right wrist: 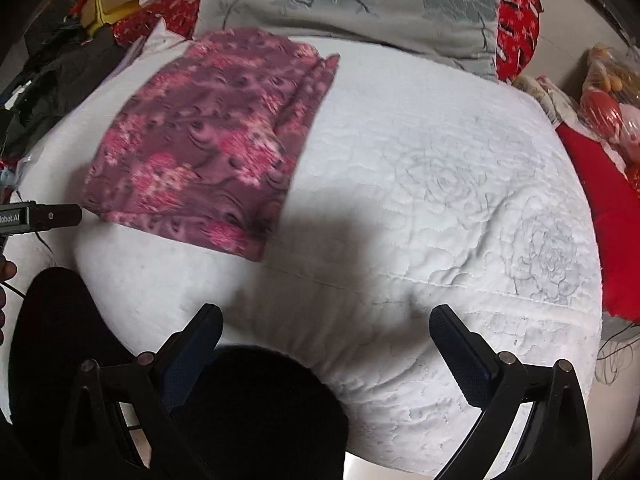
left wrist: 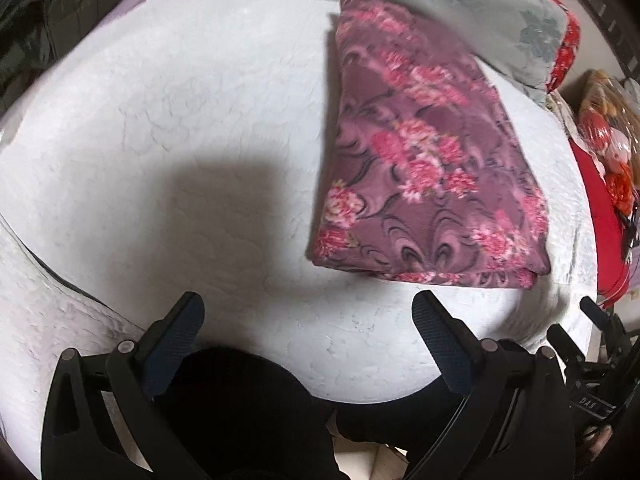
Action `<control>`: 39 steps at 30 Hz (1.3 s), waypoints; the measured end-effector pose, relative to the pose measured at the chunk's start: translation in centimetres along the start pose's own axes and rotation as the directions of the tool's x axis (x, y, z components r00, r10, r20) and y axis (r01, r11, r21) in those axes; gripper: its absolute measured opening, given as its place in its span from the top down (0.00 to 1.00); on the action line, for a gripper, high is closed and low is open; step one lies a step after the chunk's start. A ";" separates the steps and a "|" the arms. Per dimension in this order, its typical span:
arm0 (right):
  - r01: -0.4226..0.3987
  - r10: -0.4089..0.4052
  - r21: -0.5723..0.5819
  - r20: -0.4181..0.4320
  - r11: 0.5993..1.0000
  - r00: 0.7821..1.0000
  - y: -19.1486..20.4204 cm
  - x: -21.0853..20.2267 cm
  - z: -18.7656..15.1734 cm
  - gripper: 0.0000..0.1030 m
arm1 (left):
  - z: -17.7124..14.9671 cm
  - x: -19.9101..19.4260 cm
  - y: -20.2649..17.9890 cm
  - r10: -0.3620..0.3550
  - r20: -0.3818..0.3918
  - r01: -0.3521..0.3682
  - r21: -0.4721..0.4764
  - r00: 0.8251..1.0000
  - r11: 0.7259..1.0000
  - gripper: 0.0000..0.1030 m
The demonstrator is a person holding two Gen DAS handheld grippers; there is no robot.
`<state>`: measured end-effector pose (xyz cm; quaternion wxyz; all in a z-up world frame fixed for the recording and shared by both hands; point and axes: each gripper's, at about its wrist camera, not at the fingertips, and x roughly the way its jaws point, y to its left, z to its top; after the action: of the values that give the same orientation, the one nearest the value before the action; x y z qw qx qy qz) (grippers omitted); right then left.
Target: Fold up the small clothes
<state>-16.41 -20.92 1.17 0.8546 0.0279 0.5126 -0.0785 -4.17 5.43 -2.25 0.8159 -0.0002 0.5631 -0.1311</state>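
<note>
Folded floral cloth [left wrist: 432, 152] lies on white quilt [left wrist: 180, 120] (left tool [left wrist: 308, 312] open, empty).

Both cameras sit on the hand-held tools, each looking steeply down and forward along its own claw, whose two fingers frame the bottom of the picture. The left one [left wrist: 308, 316] hangs above the near edge of the bed [left wrist: 160, 120], with the folded cloth [left wrist: 424, 152] ahead and to its right. The right one [right wrist: 326, 328] looks down from further right, so the same cloth [right wrist: 208, 140] falls upper left. Both views share the white quilt, the cloth and the grey pillow [right wrist: 360, 0] at the far end, [left wrist: 480, 12] in the left view. Neither is close to the cloth; each stands well above the bed
</note>
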 end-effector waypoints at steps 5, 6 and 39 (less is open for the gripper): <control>-0.011 0.010 0.025 0.028 1.000 1.000 -0.2 -1.2 0.7 0.00 | -1.0 -2.5 -0.5 0.015 0.066 -0.019 0.054 0.998 0.998 0.00; -0.011 0.010 0.029 0.033 1.000 0.999 -0.2 -1.4 0.8 0.00 | -1.3 -3.1 -0.7 0.017 0.075 -0.022 0.064 0.997 0.998 0.00; 0.044 -0.053 0.093 0.097 0.995 0.994 -1.5 -4.1 2.8 0.00 | 1.5 -3.6 -1.8 0.022 0.154 -0.045 0.150 0.988 0.988 0.00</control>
<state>-16.13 -22.32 6.16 0.8746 0.0502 0.4660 -0.1239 -4.39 4.22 1.93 0.8561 0.0618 0.4877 -0.1596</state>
